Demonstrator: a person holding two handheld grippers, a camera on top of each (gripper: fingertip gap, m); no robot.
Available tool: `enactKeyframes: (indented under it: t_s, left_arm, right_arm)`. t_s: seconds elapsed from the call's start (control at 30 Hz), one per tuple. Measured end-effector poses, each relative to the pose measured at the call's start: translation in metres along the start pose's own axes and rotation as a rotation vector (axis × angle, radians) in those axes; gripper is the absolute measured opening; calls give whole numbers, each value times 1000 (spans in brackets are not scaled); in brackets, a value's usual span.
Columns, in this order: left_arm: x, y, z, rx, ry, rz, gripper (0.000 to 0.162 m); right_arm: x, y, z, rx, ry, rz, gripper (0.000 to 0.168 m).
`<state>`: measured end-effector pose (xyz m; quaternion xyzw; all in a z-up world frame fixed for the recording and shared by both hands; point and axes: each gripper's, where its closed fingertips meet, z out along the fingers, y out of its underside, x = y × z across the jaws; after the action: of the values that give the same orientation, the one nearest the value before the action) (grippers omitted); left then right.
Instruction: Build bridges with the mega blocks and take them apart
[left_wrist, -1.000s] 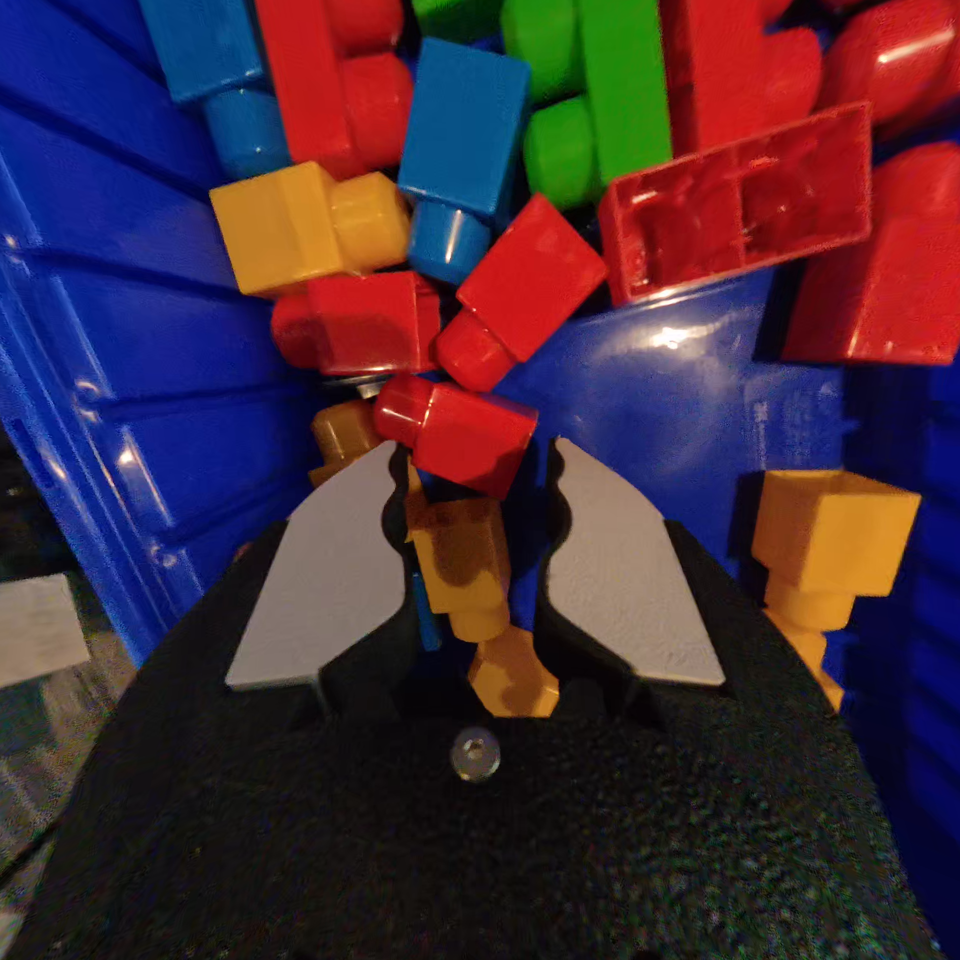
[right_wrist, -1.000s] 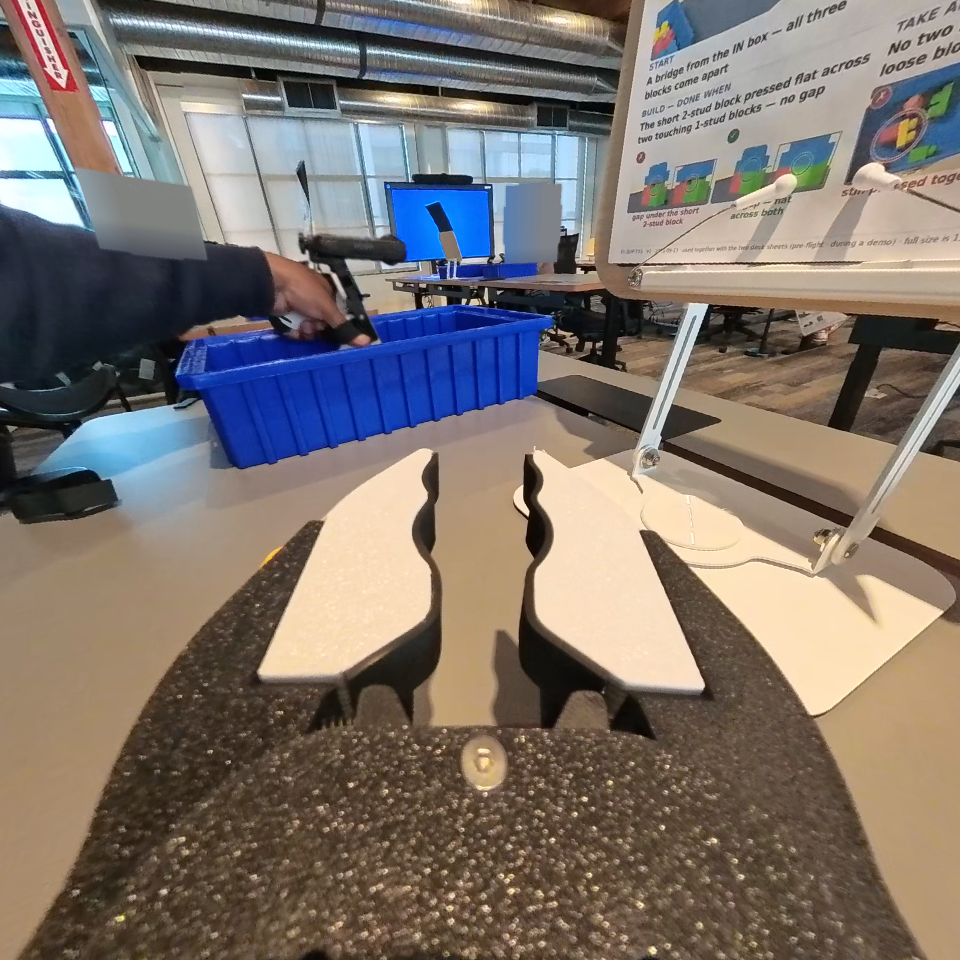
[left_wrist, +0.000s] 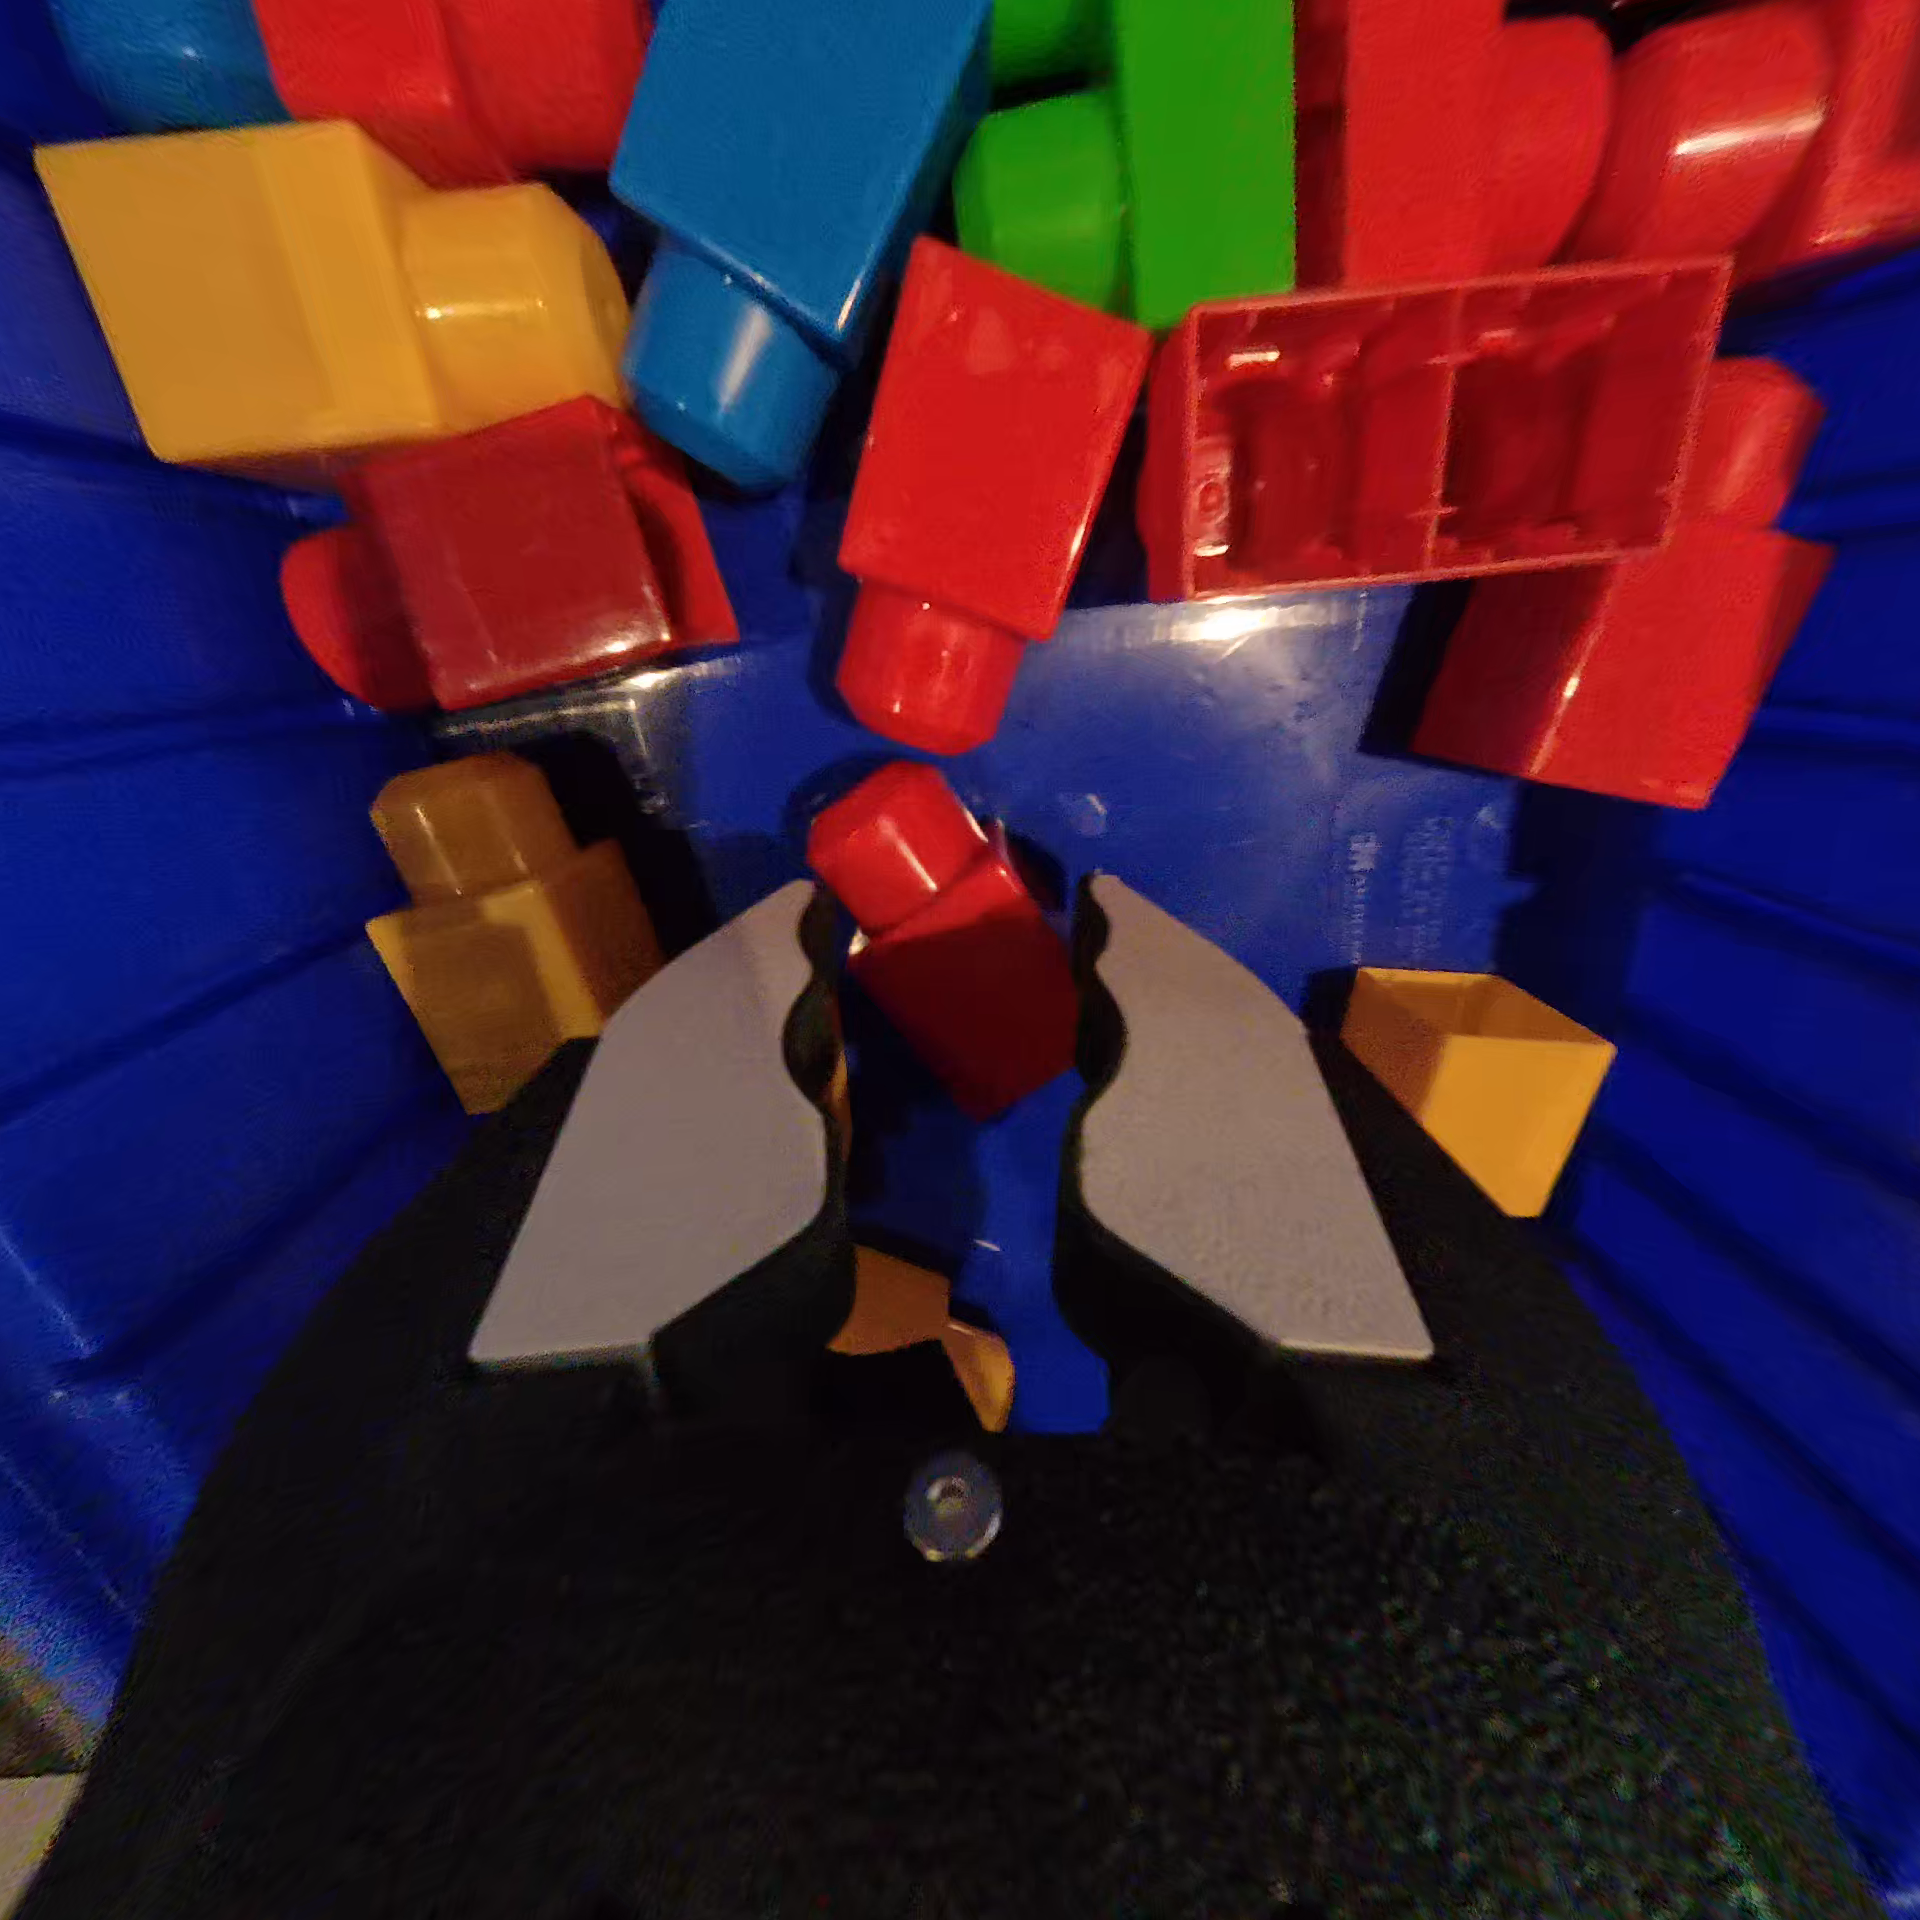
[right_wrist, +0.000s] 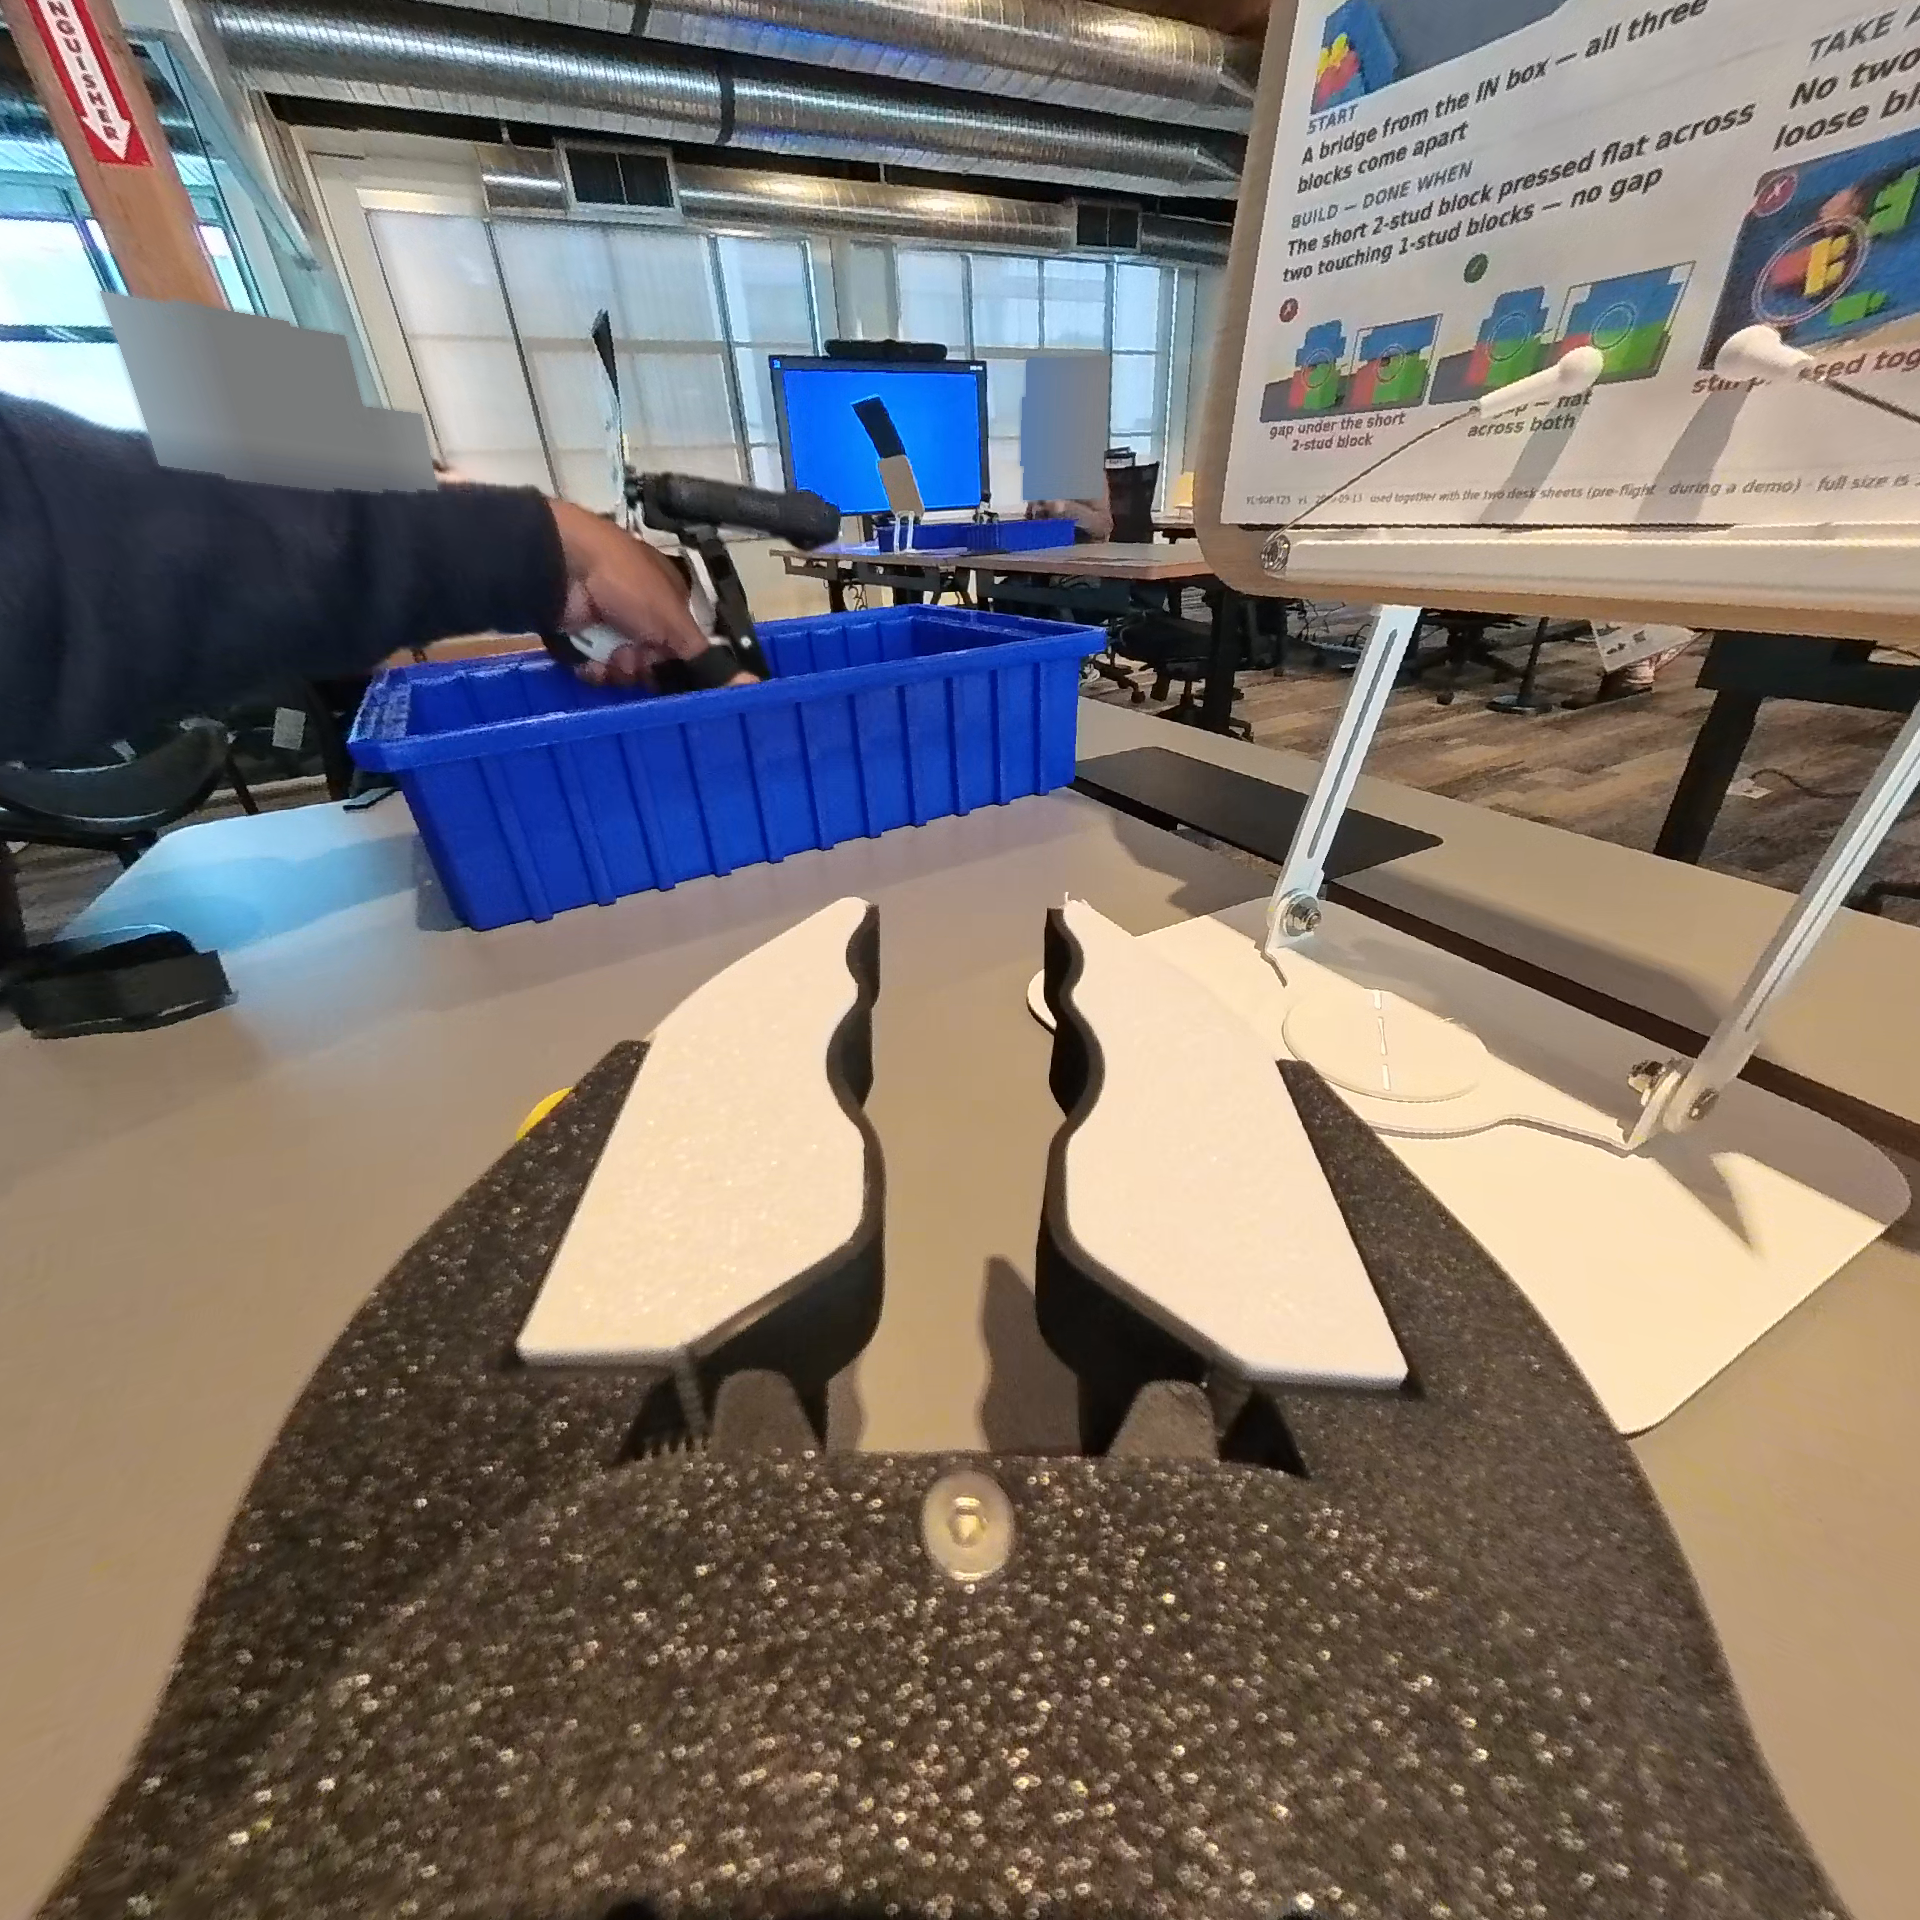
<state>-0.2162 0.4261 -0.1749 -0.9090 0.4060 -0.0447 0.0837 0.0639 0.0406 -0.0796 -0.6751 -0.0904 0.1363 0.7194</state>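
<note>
Grey table (right_wrist: 312, 1195), blue bin (right_wrist: 727, 790) on it, white stand base (right_wrist: 1558, 1247) beside.

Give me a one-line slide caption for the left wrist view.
Left gripper inside the blue bin, fingers astride a red one-stud block below a heap of mixed-colour blocks.

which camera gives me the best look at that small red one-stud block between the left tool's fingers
The left wrist view. It shows the small red block close up between the left tool fingers, stud pointing away, inside the blue bin. The right wrist view shows only the bin's outer wall; the block is hidden.
</note>
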Motion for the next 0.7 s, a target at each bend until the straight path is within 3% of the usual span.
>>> enactKeyframes:
  t_s: [0.23,0.37,0.57,0.7]
  left_arm:
    - [17,1,-8,72,75,67,38]
    - [57,-12,-53,256,205,126,38]
    - [215,-13,-178,688,573,411,38]
    - [318,10,-218,870,750,576,37]
  right_arm:
    - [0,0,0,1,1,1,30]
    - [1,0,0,4,0,6,30]
    - [0,-1,0,7,-3,7,31]
    - [1,-2,-2,19,-4,10,31]
